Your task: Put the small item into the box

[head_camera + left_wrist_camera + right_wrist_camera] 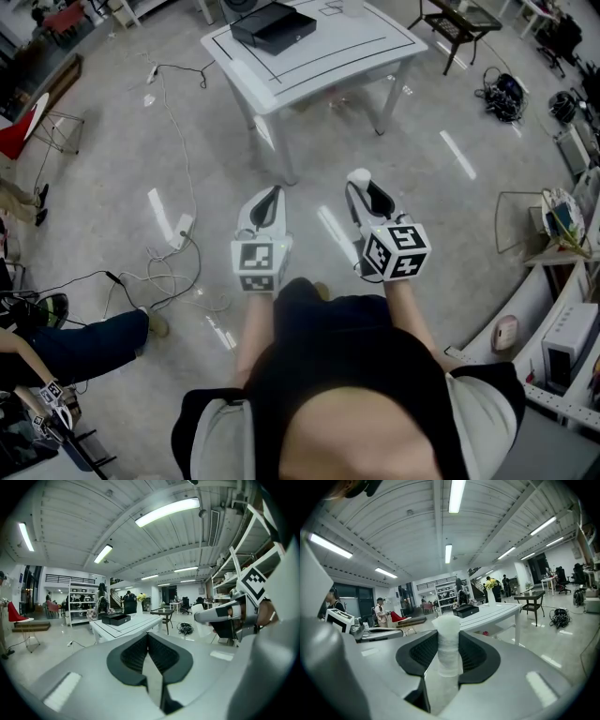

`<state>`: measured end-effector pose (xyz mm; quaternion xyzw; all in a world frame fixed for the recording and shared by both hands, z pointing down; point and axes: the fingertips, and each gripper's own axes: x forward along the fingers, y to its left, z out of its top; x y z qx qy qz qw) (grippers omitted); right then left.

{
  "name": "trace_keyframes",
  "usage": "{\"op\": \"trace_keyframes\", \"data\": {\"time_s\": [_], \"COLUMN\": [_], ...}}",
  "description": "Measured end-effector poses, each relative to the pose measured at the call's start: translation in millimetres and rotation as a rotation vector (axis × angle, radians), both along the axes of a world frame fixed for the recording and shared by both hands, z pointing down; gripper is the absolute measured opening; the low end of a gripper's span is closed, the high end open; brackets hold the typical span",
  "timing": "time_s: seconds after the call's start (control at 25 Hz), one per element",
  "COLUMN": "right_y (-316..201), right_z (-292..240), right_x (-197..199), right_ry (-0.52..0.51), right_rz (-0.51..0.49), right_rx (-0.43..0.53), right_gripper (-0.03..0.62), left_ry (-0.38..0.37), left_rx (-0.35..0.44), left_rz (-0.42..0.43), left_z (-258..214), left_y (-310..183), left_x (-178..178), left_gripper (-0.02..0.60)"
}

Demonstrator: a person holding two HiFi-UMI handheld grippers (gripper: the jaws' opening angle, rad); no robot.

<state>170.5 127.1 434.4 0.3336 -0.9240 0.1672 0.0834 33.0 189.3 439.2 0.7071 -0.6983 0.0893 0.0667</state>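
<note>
From the head view, the left tool [272, 192] and the right tool [366, 184] were side by side, well short of the bench [356, 42] carrying the box [274, 26].

In the left gripper view, that tool's pads met with nothing between them.

In the right gripper view, the pads pinched the small item [448, 637], a white roll. Its long axis ran up between them, and its free end poked past the tips toward the box far ahead.

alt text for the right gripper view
The right gripper clamps a small white cylinder that stands up between its jaws. Beyond it, across a glossy floor, a black box sits on a white table in a large workshop.
</note>
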Motion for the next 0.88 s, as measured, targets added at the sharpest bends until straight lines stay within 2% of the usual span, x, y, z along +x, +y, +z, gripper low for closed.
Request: {"op": "trace_keyframes", "data": {"time_s": [0.44,0.88], "right_y": [11.9,-0.7], "right_z": [4.2,9.2], "right_x": [10.3,14.8], "right_ry": [-0.016,-0.014], "right_rz": [0.0,0.012], "right_rx": [-0.036,-0.054], "right_gripper": [0.137,0.137], "left_ry": [0.015,0.006], "left_rx": [-0.002,-0.018], "left_rz": [-0.018,-0.01], "left_z": [-2.3,-0.7], "left_y": [8.2,-4.3], "left_x": [7.7,10.3], "left_gripper": [0.011,0.011]}}
